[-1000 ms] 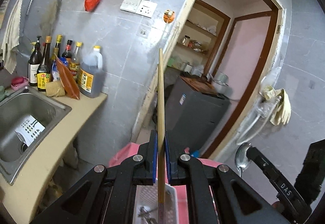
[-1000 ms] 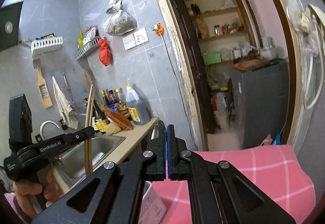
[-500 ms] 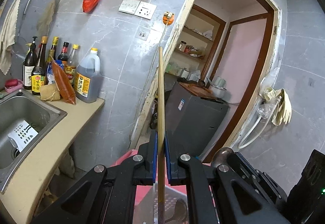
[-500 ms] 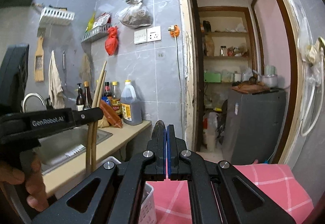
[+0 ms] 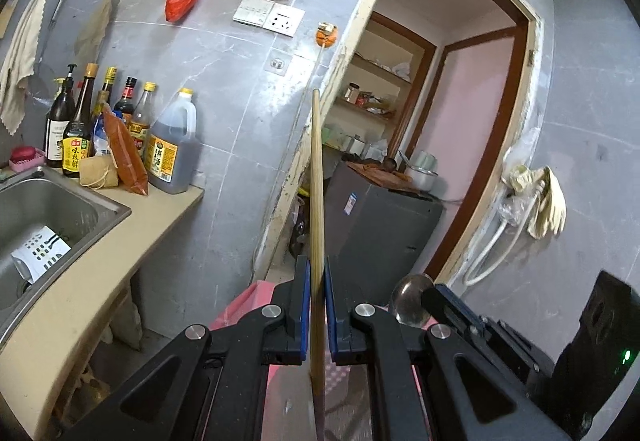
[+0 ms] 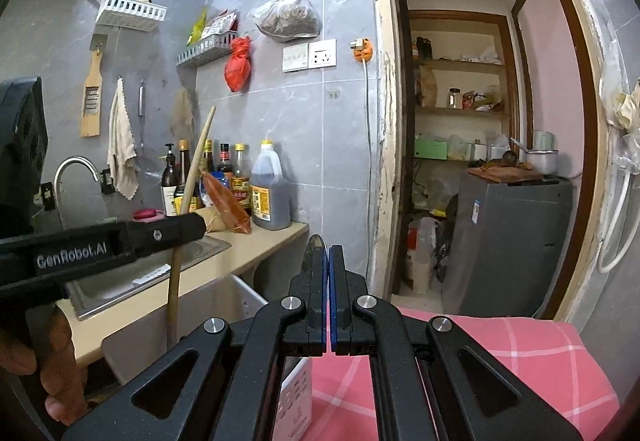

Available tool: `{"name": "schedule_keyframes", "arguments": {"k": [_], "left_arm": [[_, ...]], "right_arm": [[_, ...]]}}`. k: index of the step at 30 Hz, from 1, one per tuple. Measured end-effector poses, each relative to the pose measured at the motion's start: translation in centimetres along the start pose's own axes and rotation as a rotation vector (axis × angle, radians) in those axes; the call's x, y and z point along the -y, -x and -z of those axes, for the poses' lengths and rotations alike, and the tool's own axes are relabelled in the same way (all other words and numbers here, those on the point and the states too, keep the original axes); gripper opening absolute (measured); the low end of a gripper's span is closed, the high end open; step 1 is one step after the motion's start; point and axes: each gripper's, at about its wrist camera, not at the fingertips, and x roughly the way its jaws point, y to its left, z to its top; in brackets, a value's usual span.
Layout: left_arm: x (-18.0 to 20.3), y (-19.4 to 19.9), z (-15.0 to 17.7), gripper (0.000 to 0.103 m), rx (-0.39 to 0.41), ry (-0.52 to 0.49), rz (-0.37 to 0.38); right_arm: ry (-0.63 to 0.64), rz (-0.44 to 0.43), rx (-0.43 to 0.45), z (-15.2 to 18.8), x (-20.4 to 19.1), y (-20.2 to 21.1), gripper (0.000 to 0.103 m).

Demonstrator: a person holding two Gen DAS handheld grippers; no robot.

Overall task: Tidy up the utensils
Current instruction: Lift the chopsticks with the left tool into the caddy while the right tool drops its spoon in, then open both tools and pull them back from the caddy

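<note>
Item: left gripper (image 5: 317,305), fingers (image 5: 303,299) clenched on a pair of wooden chopsticks (image 5: 317,201) held upright, lower ends dropping out of sight toward a white perforated utensil basket (image 6: 298,397) on the pink checked cloth (image 6: 500,353). Item: right gripper (image 6: 328,297), fingers pressed together on a metal spoon — only a dark sliver of it (image 6: 314,243) shows between them in its own view. Risk, as a judgement: the chopsticks are pinched low on a long shaft, so a tilt of the hand could swing the tips past the basket's slot, or one stick could slide free; the two grippers sit close, and a knock between them could jar either utensil. Views differ: the left wrist camera shows the spoon's bowl (image 5: 412,299) beside the right gripper; the right wrist camera shows the chopsticks as two leaning sticks, the basket rim, the person's hand (image 6: 48,373) — and the sink (image 5: 44,217) set in the beige surface (image 5: 100,281).
</note>
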Motion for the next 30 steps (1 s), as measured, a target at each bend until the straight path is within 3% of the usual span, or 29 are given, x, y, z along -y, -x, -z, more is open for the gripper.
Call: {"name": "schedule_keyframes", "arguments": {"k": [11, 20, 24, 27, 29, 30], "left_arm": [[-0.3, 0.9, 1.7, 0.007, -0.115, -0.006, 0.038], [-0.5, 1.9, 1.7, 0.01, -0.15, 0.009, 0.043], [-0.2, 2.6, 1.5, 0.028, -0.141, 0.016, 0.04], [0.2, 3.1, 1.4, 0.033, -0.131, 0.024, 0.034], [0.5, 3.4, 1.2, 0.035, -0.127, 0.02, 0.028], [0.8, 3.7, 1.2, 0.037, -0.124, 0.015, 0.025]], "right_arm": [[0.013, -0.073, -0.054, 1.2, -0.4, 1.5, 0.002], [-0.027, -0.087, -0.096, 1.7, 0.2, 2.0, 0.003], [-0.052, -0.083, -0.105, 1.7, 0.9, 2.6, 0.004], [-0.069, -0.078, -0.103, 1.5, 1.5, 3.2, 0.004], [-0.082, -0.074, -0.101, 1.2, 2.0, 3.8, 0.008], [-0.09, -0.067, -0.097, 1.1, 2.4, 4.2, 0.017]]}}
